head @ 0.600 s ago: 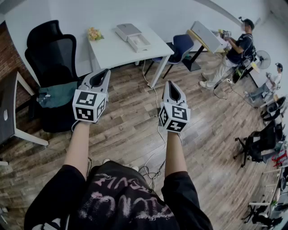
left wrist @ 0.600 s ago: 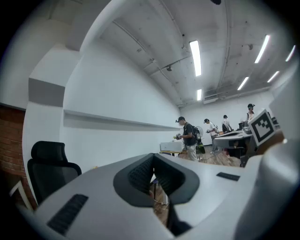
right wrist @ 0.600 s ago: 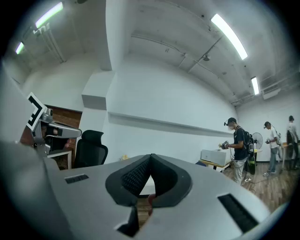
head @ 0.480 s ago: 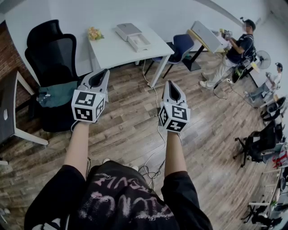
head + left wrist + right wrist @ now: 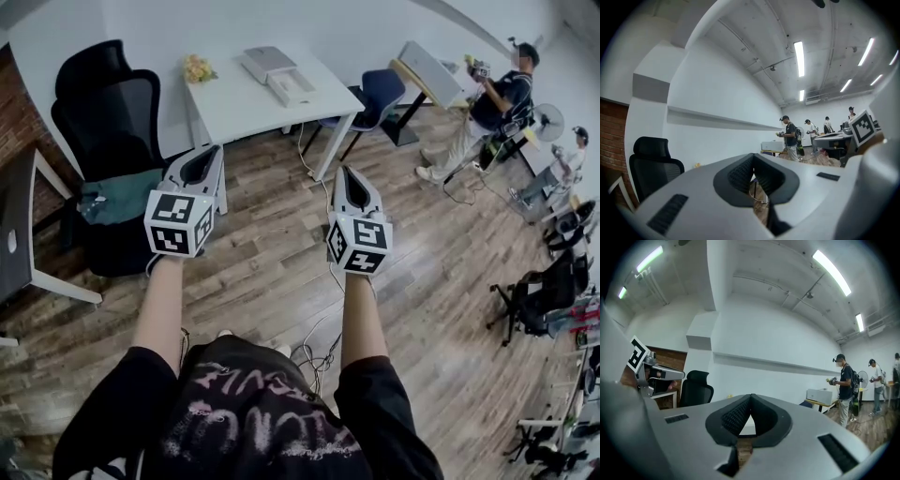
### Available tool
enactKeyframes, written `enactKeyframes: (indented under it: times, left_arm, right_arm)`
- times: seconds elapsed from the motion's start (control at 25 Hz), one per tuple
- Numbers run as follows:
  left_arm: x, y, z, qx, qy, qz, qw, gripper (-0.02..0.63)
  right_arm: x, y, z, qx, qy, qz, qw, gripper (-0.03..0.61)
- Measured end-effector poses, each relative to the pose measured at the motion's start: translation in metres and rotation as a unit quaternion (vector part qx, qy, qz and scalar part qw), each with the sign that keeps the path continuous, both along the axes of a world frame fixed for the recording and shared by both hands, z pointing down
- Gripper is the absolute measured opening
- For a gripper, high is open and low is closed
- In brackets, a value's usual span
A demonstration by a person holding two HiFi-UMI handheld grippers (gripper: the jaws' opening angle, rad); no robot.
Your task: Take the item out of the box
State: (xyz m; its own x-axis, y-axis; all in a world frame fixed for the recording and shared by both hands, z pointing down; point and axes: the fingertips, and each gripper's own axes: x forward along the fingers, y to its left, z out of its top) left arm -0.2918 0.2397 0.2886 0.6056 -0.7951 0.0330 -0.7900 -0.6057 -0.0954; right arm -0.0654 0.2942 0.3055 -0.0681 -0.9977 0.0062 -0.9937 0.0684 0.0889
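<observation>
Ok, task not started yet by the look of it; both claws hang in mid-air over the wooden plank floor [image 5: 262,272], well apart from the target.

Left claw [image 5: 212,152]: jaws fully together, tips touching, nothing between them; the left gripper view shows only room background past the pads. Right claw [image 5: 349,174]: same, tips meeting, empty.

White flat box [image 5: 265,63] sits on the white rectangular tabletop [image 5: 234,108] ahead, toward its far side. A white tray-like piece [image 5: 291,88] lies just beside it, touching or nearly so; can't tell if that's the lid or a second box. Item itself isn't visible from here; too far to say whether the box is open.

Risks as I judge them:
1. Loose cables [image 5: 314,354] on the floor right by the person's feet, running toward the tabletop; stepping forward could snag them.
2. Both claws are shut, so they need opening before the reach; otherwise they just shove the box.
3. Box looks light and the tabletop smooth; pulling the item with one claw may drag the whole box unless the other pins it.
4. Small bunch of yellow flowers [image 5: 195,68] sits near the box's left, and a black mesh office chair [image 5: 98,112] stands beside the tabletop's left end; a wide left-arm swing could clip either.
</observation>
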Motion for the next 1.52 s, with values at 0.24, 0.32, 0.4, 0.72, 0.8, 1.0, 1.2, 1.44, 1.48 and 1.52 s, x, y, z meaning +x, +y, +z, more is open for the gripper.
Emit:
enactKeyframes:
  times: [0.24,0.32,0.4,0.72,0.8,1.0,1.2,1.44,1.48,1.52]
  left_arm:
    - [-0.019,-0.009,0.004,0.001,-0.002,0.012,0.9999,0.003]
    - [-0.025,-0.012,0.003,0.003,-0.004,0.018,0.9998,0.003]
    - [-0.032,-0.016,0.003,0.005,-0.004,0.023,0.9997,0.003]
    - [-0.033,-0.035,0.012,-0.005,-0.001,0.036,0.9993,0.003]
    - [-0.030,-0.041,0.012,-0.003,-0.001,0.038,0.9993,0.003]
    - [-0.018,-0.064,0.015,-0.003,-0.003,0.040,0.9992,0.003]
    - [0.006,-0.096,0.018,-0.005,-0.008,0.042,0.9991,0.003]
    - [0.046,-0.140,0.028,-0.010,-0.012,0.037,0.9992,0.003]
    - [0.054,-0.149,0.029,-0.010,-0.013,0.036,0.9992,0.003]
    - [0.062,-0.157,0.030,-0.010,-0.015,0.034,0.9993,0.003]
  right_arm:
    - [-0.012,-0.011,0.007,-0.004,-0.016,0.023,1.000,0.009]
    - [-0.018,-0.013,0.007,-0.001,-0.019,0.027,0.999,0.009]
    - [-0.027,-0.016,0.007,0.002,-0.021,0.027,0.999,0.009]
    - [-0.043,-0.033,0.014,-0.012,-0.012,0.022,1.000,0.009]
    - [-0.042,-0.040,0.013,-0.010,-0.012,0.022,1.000,0.009]
    - [-0.032,-0.065,0.017,-0.006,-0.016,0.023,1.000,0.009]
    - [-0.010,-0.098,0.021,-0.005,-0.022,0.020,1.000,0.009]
    - [0.030,-0.143,0.032,-0.007,-0.023,0.016,1.000,0.009]
    - [0.037,-0.152,0.033,-0.008,-0.021,0.014,1.000,0.009]
    - [0.045,-0.161,0.035,-0.008,-0.020,0.012,1.000,0.009]
